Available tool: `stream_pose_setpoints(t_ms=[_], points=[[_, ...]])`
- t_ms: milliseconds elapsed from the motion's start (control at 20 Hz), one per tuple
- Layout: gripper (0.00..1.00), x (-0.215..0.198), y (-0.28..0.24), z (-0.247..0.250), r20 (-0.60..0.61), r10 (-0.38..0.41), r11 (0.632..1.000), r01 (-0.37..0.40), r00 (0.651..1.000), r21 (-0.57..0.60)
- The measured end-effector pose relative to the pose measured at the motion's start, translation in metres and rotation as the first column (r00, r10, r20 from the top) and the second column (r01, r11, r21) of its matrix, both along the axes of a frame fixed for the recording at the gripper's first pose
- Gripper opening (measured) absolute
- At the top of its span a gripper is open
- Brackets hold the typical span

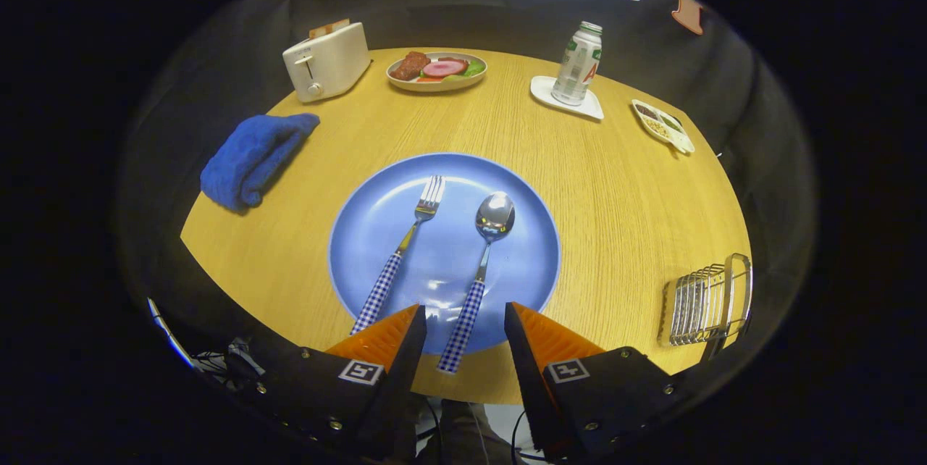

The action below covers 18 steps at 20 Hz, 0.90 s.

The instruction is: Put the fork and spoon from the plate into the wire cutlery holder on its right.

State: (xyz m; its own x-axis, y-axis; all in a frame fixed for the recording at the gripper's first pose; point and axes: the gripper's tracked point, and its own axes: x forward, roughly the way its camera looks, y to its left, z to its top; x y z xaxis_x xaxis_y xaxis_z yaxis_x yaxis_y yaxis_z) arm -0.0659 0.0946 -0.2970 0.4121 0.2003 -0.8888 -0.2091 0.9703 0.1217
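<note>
I see my tongs (463, 320) released, the two fingers wide apart above the near rim of the plate (362, 233). They grasp nothing. The checked handle of the spoon (478, 273) lies between the fingers, and its end reaches over the plate rim onto the desk (615, 197). The spoon bowl points away from me, near the middle of the plate. The fork (405, 251) lies left of the spoon, also on the plate, a little slanted, with its tines far from me and its handle end just beside my left finger. Fork and spoon do not touch each other.

The wire holder (706, 302) stands to the right of the plate, near the desk edge, apart from the plate.

Beyond the plate I see a folded blue cloth (253, 157) at the left, a white toaster (326, 61) behind it, a dish of food (437, 71), a bottle (578, 63) on a white coaster (590, 106), and a small tray (663, 124) with snacks at the far right.
</note>
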Motion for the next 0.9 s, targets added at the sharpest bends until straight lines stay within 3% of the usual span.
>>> stream_pose_setpoints(t_ms=[150,200,250,400,450,700,900], points=[[0.67,0.003,0.007,-0.017,-0.03,0.011,1.0,-0.01,0.999,0.02],[0.24,0.003,0.006,-0.016,-0.063,0.014,1.0,-0.014,0.998,0.003],[0.3,-0.001,0.008,-0.024,-0.094,0.022,1.0,-0.023,0.995,-0.011],[0.3,-0.007,0.007,-0.025,-0.142,0.045,0.998,-0.049,0.989,-0.026],[0.07,-0.001,0.007,-0.028,-0.158,0.053,0.997,-0.06,0.986,-0.039],[0.07,0.002,-0.005,-0.013,-0.179,0.118,0.99,-0.129,0.977,-0.053],[0.06,0.008,-0.044,0.024,-0.174,0.237,0.956,-0.261,0.956,-0.132]])
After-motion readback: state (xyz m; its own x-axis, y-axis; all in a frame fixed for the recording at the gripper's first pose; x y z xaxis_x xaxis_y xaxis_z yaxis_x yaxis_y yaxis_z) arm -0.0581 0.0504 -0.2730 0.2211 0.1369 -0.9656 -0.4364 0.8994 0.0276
